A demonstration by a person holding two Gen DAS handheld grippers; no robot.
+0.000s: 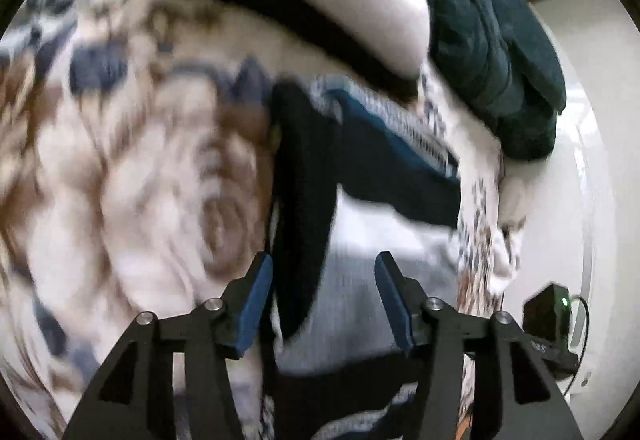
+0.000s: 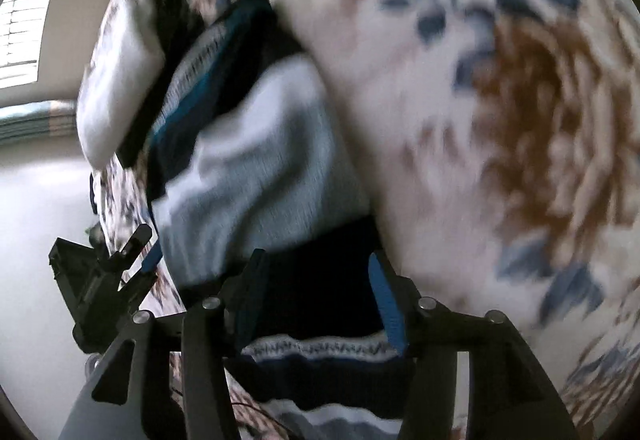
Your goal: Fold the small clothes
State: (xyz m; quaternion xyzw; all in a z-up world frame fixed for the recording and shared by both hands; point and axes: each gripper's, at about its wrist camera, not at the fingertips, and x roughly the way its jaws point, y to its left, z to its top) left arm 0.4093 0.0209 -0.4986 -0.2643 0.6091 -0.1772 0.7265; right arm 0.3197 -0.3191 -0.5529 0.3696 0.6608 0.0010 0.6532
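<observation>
1. Floral bedspread point(image 1: 120, 160), cream with brown and navy blooms, fills both views; a window with blinds point(image 2: 24, 16) is beyond it.
2. Progress: looks early, no finished fold visible; a dark green garment point(image 1: 500, 60) waits in a heap.
3. Sock point(image 2: 256, 168), grey-white body, black and teal bands, rumpled on the bedspread.
4. Left gripper point(image 1: 324, 300) jaws wide, over the sock.
5. Right gripper point(image 2: 320, 296) jaws wide, astride the sock's black band, not closed on it.

A bed covered by a cream bedspread point(image 2: 500, 100) with blue and brown flower shapes fills most of both views, blurred. Daylight comes through a window point(image 2: 24, 20) with slatted blinds at the upper left of the right view. A pale wall point(image 1: 580, 120) stands beyond the bed's edge.
</observation>
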